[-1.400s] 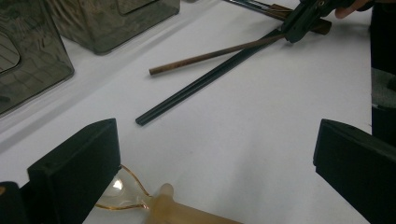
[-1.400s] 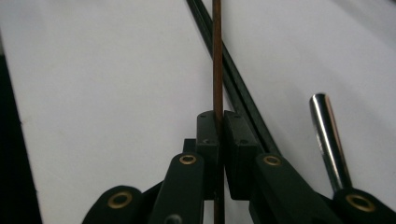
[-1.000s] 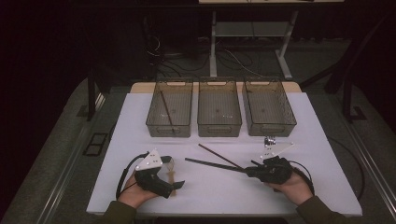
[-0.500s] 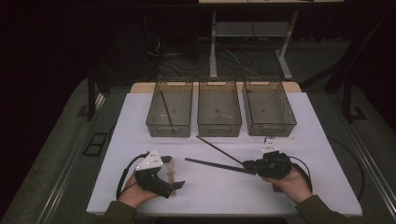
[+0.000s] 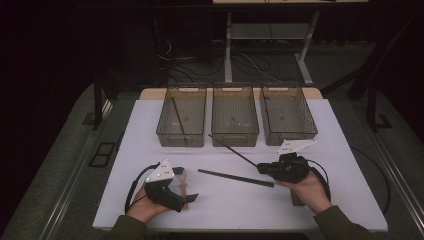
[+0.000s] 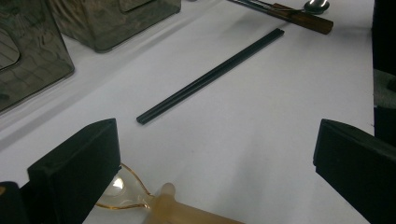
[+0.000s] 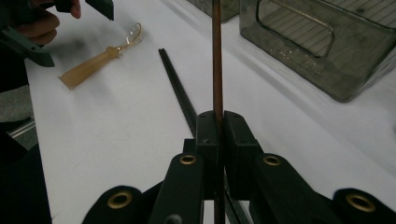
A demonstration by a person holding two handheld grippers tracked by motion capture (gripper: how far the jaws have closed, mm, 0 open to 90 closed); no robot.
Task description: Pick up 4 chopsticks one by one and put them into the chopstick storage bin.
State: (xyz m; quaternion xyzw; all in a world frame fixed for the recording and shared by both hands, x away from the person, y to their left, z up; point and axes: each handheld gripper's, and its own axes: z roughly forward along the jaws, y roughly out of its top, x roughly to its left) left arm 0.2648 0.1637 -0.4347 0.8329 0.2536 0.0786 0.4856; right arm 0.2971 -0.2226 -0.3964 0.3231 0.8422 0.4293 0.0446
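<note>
My right gripper (image 5: pixel 261 169) is shut on a thin brown chopstick (image 5: pixel 232 150) and holds it off the table. The stick's free end points up and left at the middle bin (image 5: pixel 235 136). In the right gripper view the jaws (image 7: pixel 217 123) pinch the brown chopstick (image 7: pixel 216 56) near its end. A pair of black chopsticks (image 5: pixel 235 178) lies flat on the white table (image 5: pixel 345 150) between my hands. My left gripper (image 5: pixel 186 189) rests at the front left, open, with an amber spoon (image 6: pixel 177 210) on the table between its wide jaws, untouched.
Three smoky clear bins stand in a row at the back. The left bin (image 5: pixel 165 134) holds a dark chopstick (image 5: pixel 178 120), and the right bin (image 5: pixel 290 139) is beside the middle one. A spoon with a brown handle (image 6: pixel 303 18) lies near my right hand.
My right gripper has risen a little with the brown chopstick, and the stick's far tip now sits higher, nearer the middle bin. The left gripper has stayed put.
</note>
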